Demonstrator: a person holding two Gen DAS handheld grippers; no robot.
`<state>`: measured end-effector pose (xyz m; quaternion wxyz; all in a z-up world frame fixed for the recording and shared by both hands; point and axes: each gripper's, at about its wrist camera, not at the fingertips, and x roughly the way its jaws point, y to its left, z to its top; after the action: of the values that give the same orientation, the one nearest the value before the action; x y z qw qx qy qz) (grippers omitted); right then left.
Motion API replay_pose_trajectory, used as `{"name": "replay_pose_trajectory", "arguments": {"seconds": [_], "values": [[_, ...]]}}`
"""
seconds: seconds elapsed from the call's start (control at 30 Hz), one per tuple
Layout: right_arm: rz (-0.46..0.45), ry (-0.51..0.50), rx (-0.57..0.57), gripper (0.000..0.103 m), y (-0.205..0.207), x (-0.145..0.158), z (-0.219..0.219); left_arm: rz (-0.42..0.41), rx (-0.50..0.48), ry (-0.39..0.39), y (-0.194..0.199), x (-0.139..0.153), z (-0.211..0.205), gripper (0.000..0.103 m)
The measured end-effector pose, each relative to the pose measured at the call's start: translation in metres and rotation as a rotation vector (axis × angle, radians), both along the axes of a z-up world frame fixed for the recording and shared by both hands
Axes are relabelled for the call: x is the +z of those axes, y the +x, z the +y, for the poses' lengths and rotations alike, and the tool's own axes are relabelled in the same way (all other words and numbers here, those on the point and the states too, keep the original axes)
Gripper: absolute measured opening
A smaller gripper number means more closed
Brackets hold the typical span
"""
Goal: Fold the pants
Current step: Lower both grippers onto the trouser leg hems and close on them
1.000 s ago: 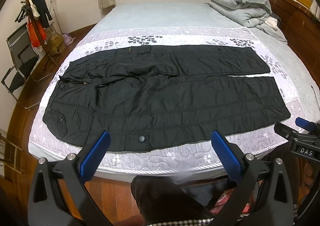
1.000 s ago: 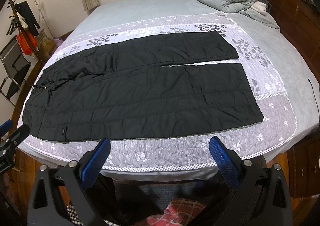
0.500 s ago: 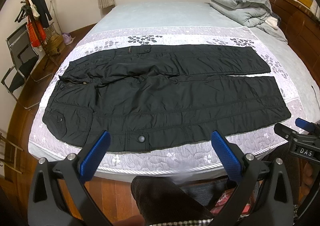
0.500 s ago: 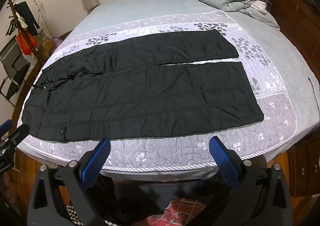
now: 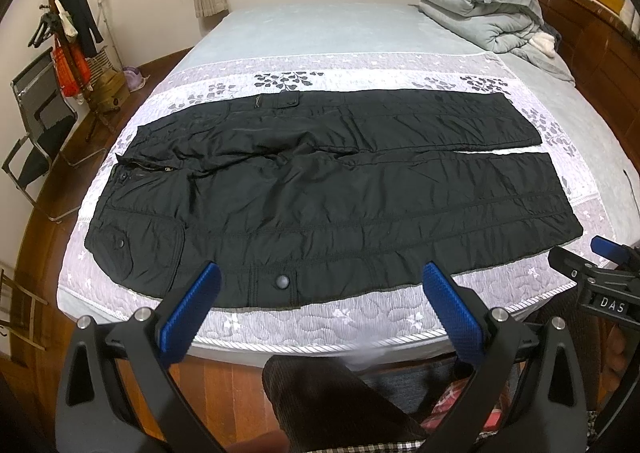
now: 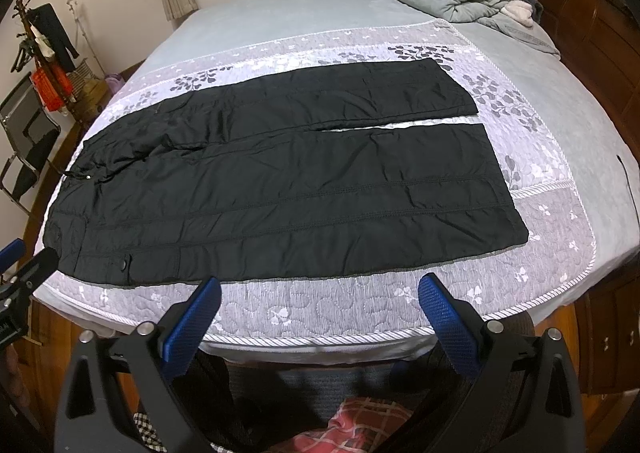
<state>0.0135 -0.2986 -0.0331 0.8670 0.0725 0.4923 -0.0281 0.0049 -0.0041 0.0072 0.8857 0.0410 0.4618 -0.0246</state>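
Black pants (image 5: 320, 189) lie flat and spread out on the bed, waist at the left, both legs running to the right; they also show in the right wrist view (image 6: 280, 181). My left gripper (image 5: 320, 281) is open and empty, hovering at the bed's near edge in front of the thigh and a snap pocket. My right gripper (image 6: 320, 289) is open and empty, near the front edge before the near leg. The right gripper also shows at the right edge of the left wrist view (image 5: 592, 265).
The bed (image 5: 320, 33) has a lilac quilted runner (image 6: 320, 317) under the pants. A folded grey duvet (image 5: 480, 1) lies at the far right by a wooden headboard (image 5: 600, 45). A coat rack (image 5: 64, 33) and folding chair (image 5: 36, 125) stand at the left.
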Motion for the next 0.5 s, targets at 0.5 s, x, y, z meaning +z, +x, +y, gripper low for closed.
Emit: {"name": "replay_pose_trajectory", "arguments": {"seconds": [0.5], "values": [[-0.146,-0.102,-0.039,0.099,0.050,0.048,-0.061,-0.021,-0.038,-0.089,0.061,0.020,0.009,0.100]]}}
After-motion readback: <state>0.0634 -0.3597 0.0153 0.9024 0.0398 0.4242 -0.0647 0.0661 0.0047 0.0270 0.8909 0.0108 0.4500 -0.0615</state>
